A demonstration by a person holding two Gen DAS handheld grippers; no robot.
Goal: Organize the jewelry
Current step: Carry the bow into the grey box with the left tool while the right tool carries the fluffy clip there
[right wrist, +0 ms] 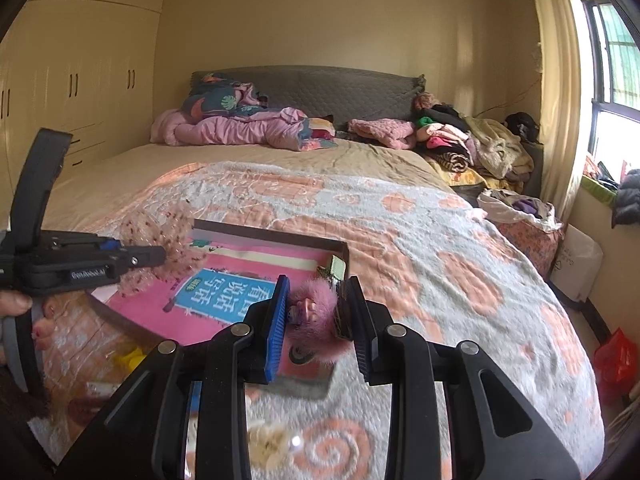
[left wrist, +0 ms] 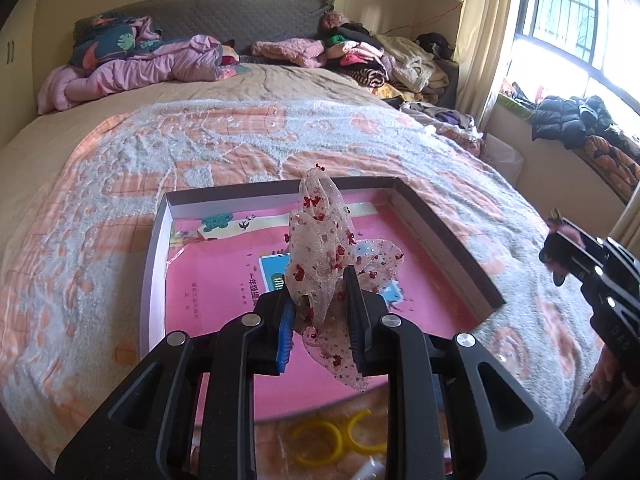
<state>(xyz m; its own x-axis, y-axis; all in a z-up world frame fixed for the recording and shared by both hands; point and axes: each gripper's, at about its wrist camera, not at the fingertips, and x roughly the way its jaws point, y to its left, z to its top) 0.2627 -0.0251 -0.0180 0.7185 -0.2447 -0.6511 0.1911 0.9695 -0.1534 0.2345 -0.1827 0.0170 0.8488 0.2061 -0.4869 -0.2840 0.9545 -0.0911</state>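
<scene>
On the bed (left wrist: 120,184), spread with a grey and orange blanket (right wrist: 420,248), lies a shallow open box (left wrist: 158,240) whose floor is covered by a pink book (left wrist: 216,280). Both grippers hang above it. The left gripper (left wrist: 320,312) is clamped on a sheer hair bow (left wrist: 324,248) dotted with red; the bow stands up between the two fingers, its tail drooping below them, over the middle of the box. Across from it, the right gripper (right wrist: 320,320) is pressed shut on a fuzzy pink hair clip (right wrist: 312,320), which sits squarely between the blue pad and the black one, above the box's near right corner. A small metal clip (right wrist: 336,268) rests inside the box at its far right corner. Just outside the box's near edge, yellow rings (left wrist: 320,440) lie on the blanket under the left gripper.
</scene>
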